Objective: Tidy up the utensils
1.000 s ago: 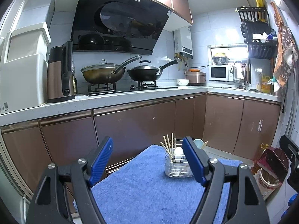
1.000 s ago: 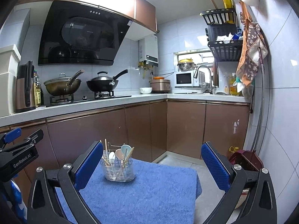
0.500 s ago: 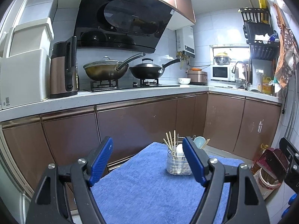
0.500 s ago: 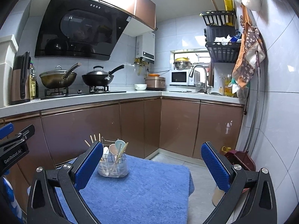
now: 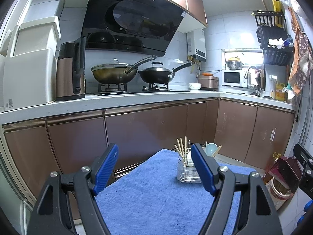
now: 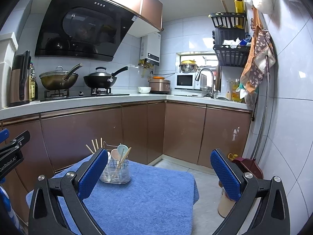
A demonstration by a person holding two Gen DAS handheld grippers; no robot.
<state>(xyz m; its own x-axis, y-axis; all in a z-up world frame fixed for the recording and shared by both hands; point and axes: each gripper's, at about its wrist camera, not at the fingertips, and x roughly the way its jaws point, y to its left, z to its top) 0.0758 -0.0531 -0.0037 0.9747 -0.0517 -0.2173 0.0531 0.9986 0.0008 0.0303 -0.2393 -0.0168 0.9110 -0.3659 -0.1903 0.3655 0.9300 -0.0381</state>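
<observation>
Since a second ago both views have drifted a little, so the utensil holder (image 5: pixel 188 170) now sits slightly lower and further right in the left wrist view, half hidden behind that gripper's right finger; the holder itself has not shifted on the blue towel (image 5: pixel 156 192).

At far left, a cream container (image 5: pixel 29 82) and a brown kettle (image 5: pixel 70 72) stand on the kitchen surface (image 5: pixel 121 99), with two lidded woks (image 5: pixel 114 73) on the stove beside them.

Next comes the left gripper (image 5: pixel 154 168), its jaws standing wide apart with nothing between the blue pads, hovering over the towel's near part.

The clear holder stands upright near the towel's far edge, holding wooden chopsticks (image 6: pixel 95 144) and pale spoons (image 6: pixel 122 150).

Further right, the right gripper (image 6: pixel 159 173) likewise has its jaws spread wide and empty; its left finger overlaps the holder in its own view, but contact cannot be told.

At far right, a dark red dustpan (image 6: pixel 248 166) leans by the tiled wall.
</observation>
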